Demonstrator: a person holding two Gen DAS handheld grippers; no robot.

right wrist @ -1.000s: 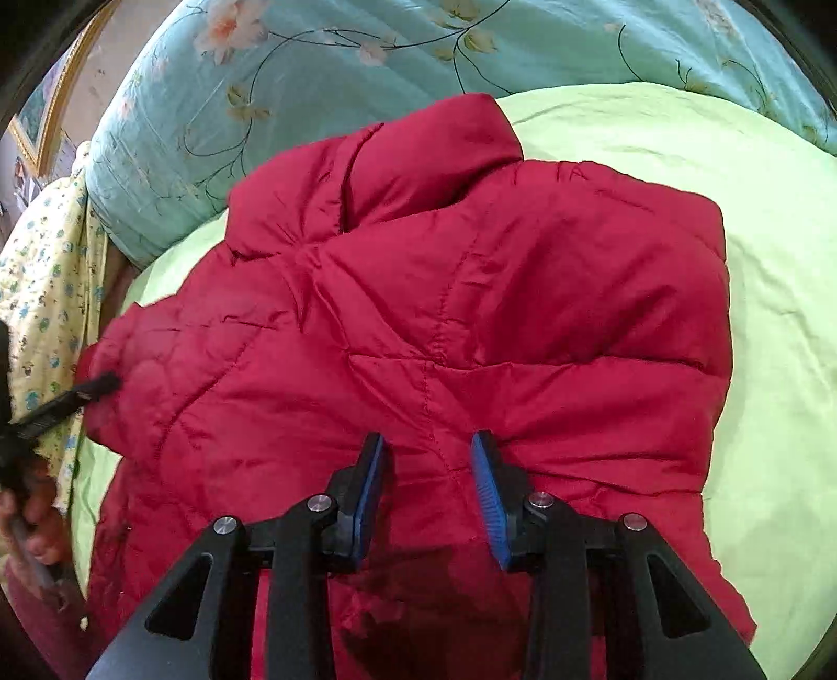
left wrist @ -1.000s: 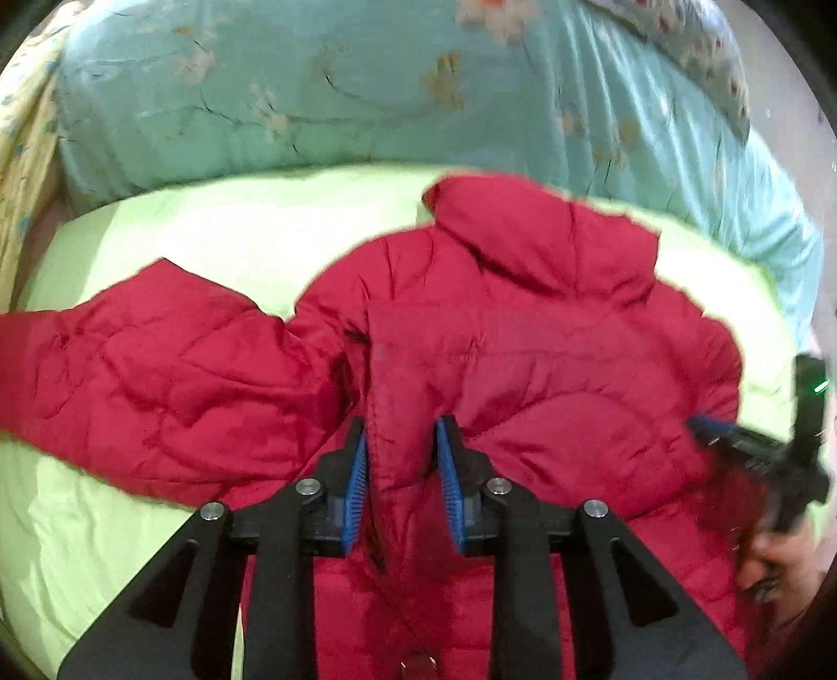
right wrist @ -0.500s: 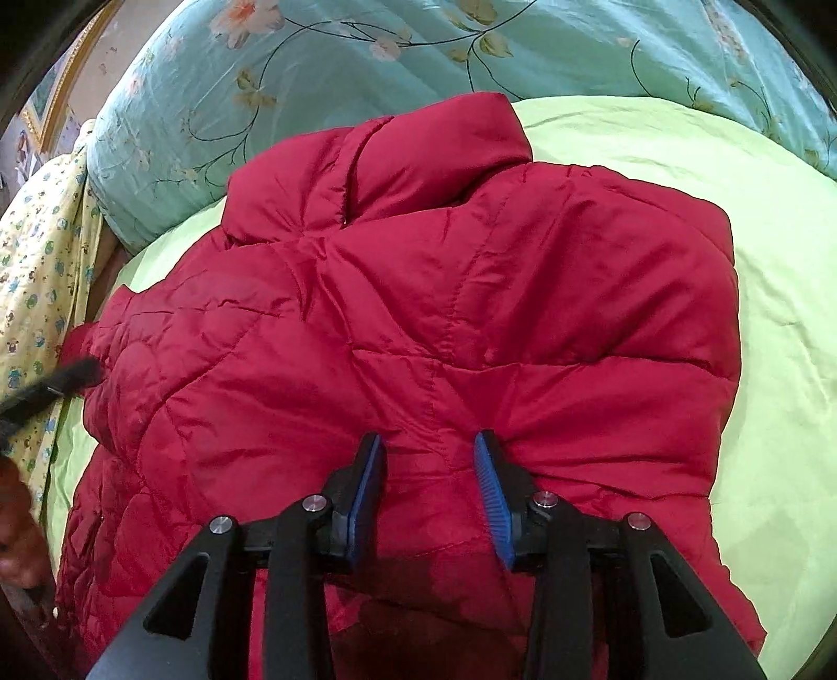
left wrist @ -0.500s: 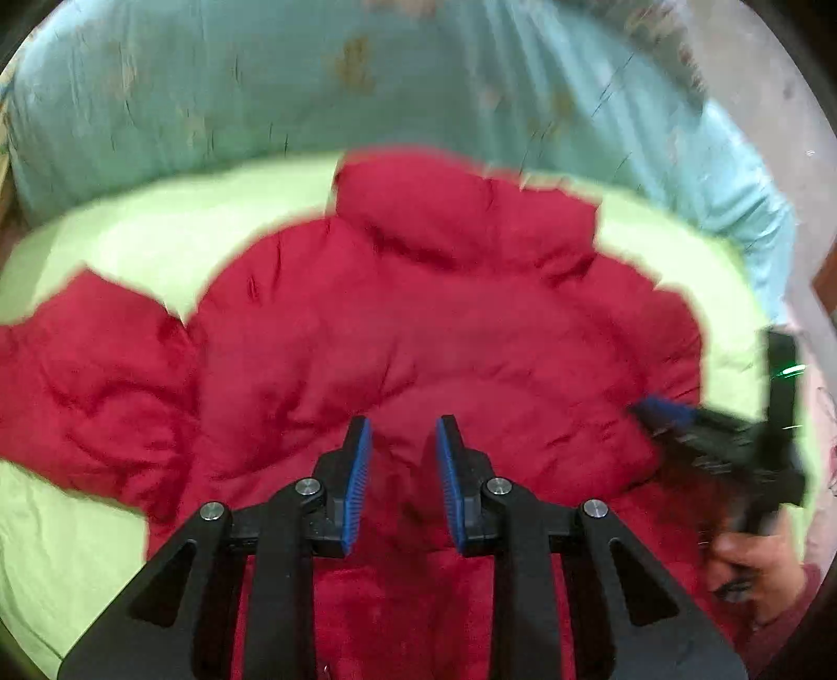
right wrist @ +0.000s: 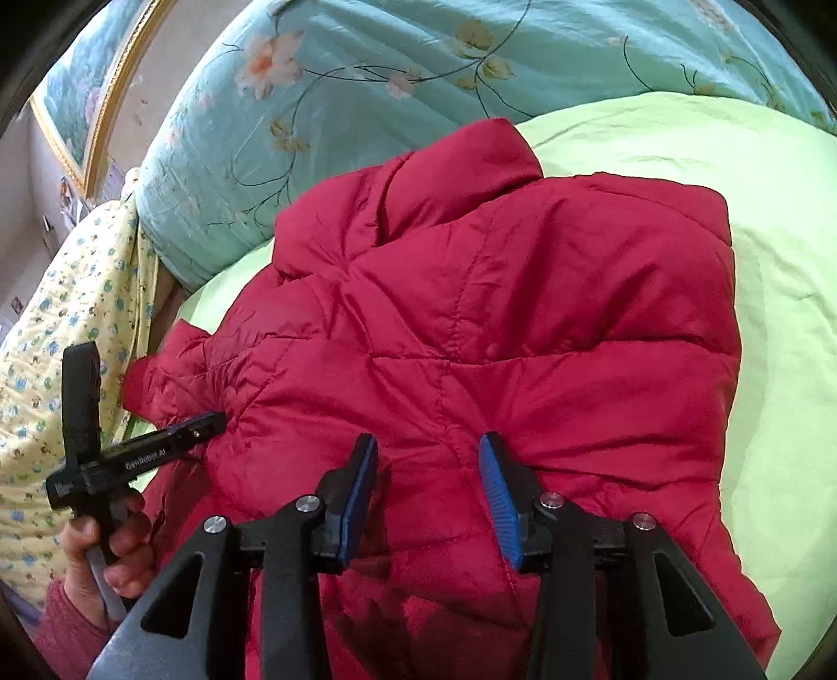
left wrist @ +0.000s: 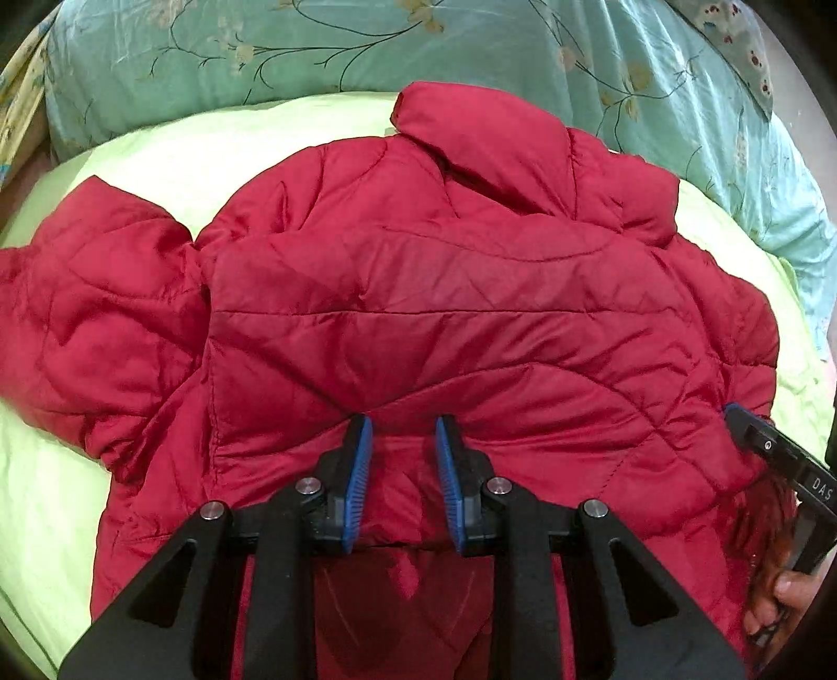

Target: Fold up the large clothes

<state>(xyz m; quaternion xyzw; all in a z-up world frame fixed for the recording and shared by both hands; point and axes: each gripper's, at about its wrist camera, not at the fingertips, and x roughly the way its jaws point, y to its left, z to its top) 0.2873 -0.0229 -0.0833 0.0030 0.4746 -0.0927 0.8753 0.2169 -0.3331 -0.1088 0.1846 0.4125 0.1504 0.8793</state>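
Currently red puffer jacket point(left wrist: 444, 314) spread back-up on lime-green bed sheet point(left wrist: 157, 151), collar toward teal floral quilt point(left wrist: 366, 47), left claw point(left wrist: 403, 460) narrowly parted over lower back panel, right claw point(right wrist: 429, 491) wider apart above jacket, neither gripping fabric.

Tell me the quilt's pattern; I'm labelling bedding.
The quilt is teal with a flower-and-vine print, clearest in the right wrist view.
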